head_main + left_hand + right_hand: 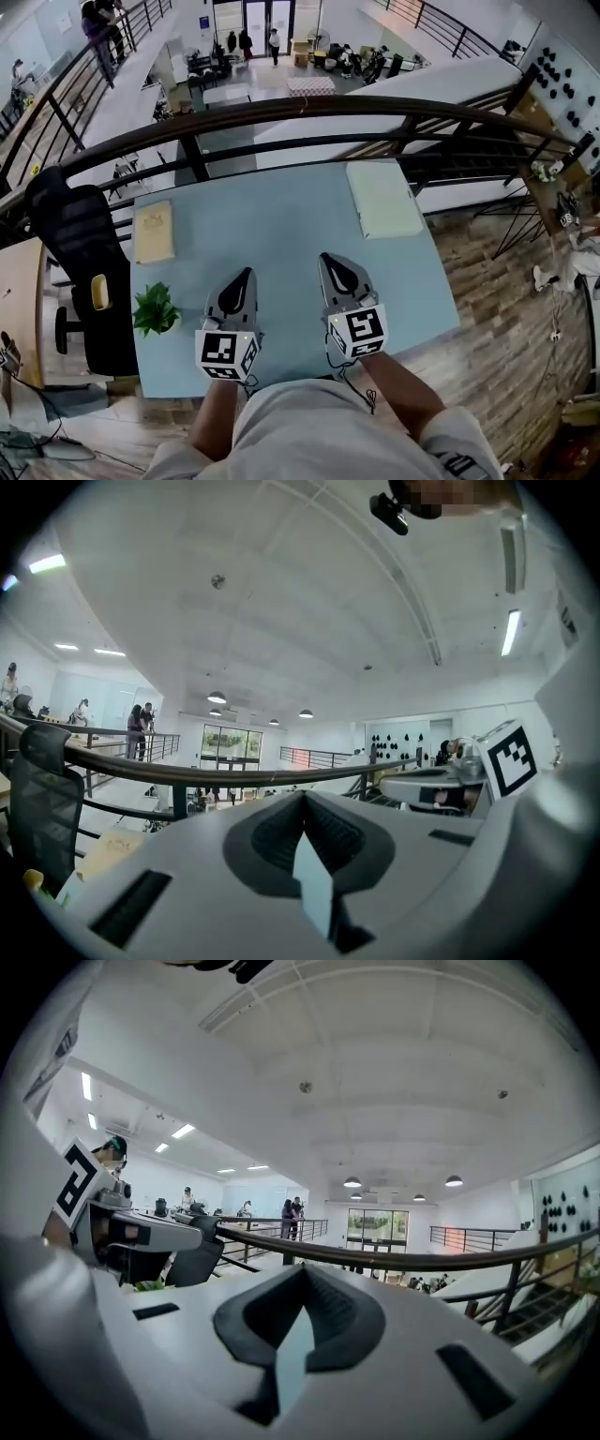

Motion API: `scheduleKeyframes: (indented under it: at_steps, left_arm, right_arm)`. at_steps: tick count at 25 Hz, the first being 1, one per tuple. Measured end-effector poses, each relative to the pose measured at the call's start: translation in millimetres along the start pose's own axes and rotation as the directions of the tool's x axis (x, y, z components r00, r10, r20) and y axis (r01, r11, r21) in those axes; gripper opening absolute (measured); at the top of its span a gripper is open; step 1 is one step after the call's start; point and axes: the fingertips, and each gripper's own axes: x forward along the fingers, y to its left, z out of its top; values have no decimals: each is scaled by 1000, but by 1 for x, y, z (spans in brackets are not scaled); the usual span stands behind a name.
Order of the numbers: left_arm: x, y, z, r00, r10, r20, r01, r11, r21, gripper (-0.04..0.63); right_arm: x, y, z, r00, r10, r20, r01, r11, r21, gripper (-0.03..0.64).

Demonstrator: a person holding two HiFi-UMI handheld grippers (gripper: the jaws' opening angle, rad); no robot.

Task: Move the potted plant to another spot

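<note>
the blue tabletop [281, 225] is seen below; over it the left gripper [247, 277] and right gripper [326, 259] are held side by side, jaws pressed together on nothing; the potted plant [155, 309] is set upright at its left edge.

potted plant [155, 309] at table [281, 225] left edge; chair [75, 234] left of table
</note>
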Motion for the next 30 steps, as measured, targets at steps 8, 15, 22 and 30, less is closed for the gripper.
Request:
scheduleKeyframes:
  at_steps: [8, 15, 22, 30]
  left_arm:
    - [10, -13, 7, 1000, -7, 7, 7, 1000, 3, 11]
    - [15, -15, 11, 1000, 2, 6, -2, 1000, 8, 11]
    - [15, -15, 5, 1000, 1, -8, -1, 1000, -12, 11]
    - [16, -12, 10, 1000, 11, 1, -11, 1000, -5, 11]
  right_arm:
    - [-2, -17, 9, 1000, -10, 25, 10, 1000, 1, 3]
    - [-2, -25, 16, 999, 17, 41, -17, 1000, -3, 3]
    - [-3, -31, 18, 999, 5, 45, 0, 996, -91, 3]
    - [0, -34, 21, 999, 2, 50, -1, 999, -33, 3]
